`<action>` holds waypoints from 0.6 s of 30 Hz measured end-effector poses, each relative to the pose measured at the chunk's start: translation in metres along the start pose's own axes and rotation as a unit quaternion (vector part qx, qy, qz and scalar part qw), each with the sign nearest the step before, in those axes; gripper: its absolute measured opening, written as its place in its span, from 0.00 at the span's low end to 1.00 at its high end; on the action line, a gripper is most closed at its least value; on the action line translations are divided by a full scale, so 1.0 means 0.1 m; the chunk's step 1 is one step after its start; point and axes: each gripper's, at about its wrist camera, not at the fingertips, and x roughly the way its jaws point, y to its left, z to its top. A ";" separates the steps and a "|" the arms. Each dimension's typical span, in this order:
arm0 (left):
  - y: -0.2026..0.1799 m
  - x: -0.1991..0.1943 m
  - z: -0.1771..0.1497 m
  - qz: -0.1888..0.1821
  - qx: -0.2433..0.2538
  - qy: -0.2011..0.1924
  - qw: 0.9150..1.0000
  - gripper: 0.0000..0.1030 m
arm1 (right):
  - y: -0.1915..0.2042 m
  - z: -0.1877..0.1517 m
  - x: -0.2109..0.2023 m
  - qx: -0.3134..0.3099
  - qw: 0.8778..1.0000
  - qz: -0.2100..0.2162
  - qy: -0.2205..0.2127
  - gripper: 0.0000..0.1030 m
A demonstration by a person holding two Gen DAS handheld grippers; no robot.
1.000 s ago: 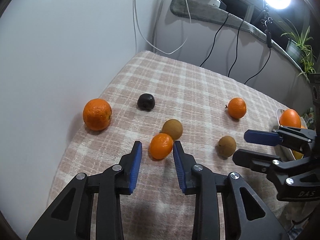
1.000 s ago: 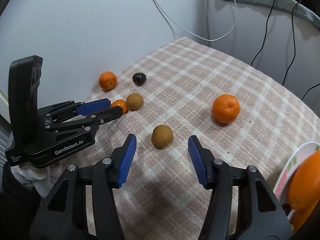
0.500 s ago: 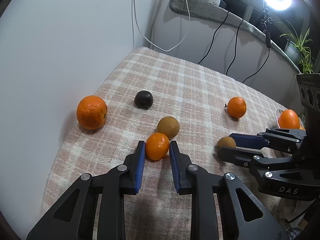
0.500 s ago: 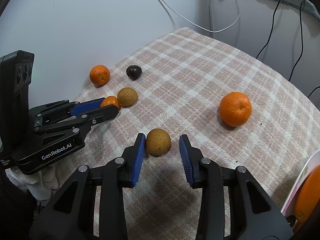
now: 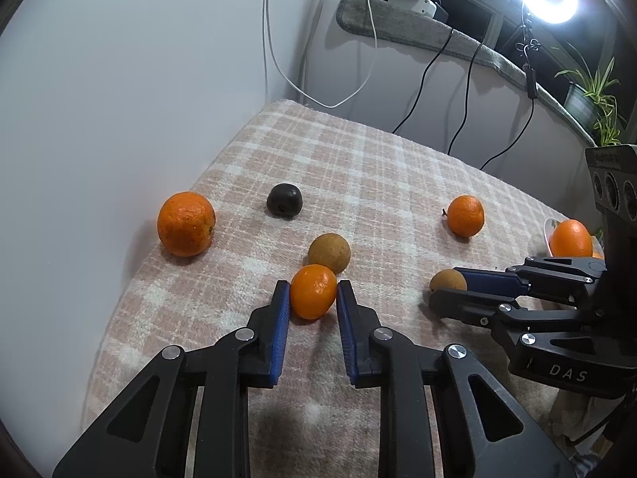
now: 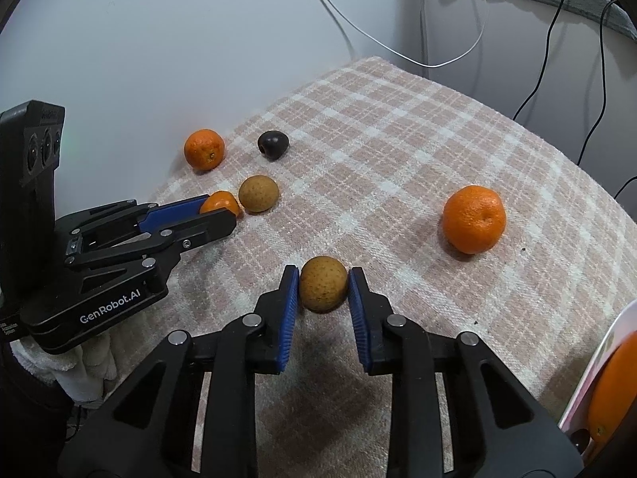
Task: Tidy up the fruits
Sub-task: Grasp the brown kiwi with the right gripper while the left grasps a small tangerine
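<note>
The table (image 5: 398,167) is covered with a pink-and-white checked cloth. At far left, next to the wall, rests a large orange (image 5: 186,224). To its right lies a dark fruit (image 5: 284,200). Nearer, the left gripper (image 5: 313,298) has its jaws clamped on a small mandarin (image 5: 313,290), blue pads pressing both sides; the fruit sits on the cloth. A brown round fruit (image 5: 329,253) lies just beyond it, touching or almost touching. Further right, the right gripper (image 6: 323,290) has its jaws clamped on a second brown fruit (image 6: 323,288), also on the cloth. A mandarin (image 6: 473,219) lies apart at the right, far side. At the right edge, a plate (image 6: 597,362) holds an orange (image 5: 570,238).
</note>
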 end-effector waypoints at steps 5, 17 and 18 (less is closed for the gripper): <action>-0.04 -0.07 -0.01 -0.003 0.000 -0.005 1.000 0.21 | -0.02 -0.03 -0.11 0.005 1.000 0.002 -0.008 0.25; -0.37 -0.25 -0.02 -0.021 0.017 -0.022 0.999 0.21 | -0.18 -0.19 -0.56 0.013 0.999 -0.003 -0.040 0.25; -0.42 -0.26 -0.02 -0.024 0.020 -0.024 0.999 0.21 | -0.21 -0.21 -0.62 0.014 0.999 -0.005 -0.045 0.25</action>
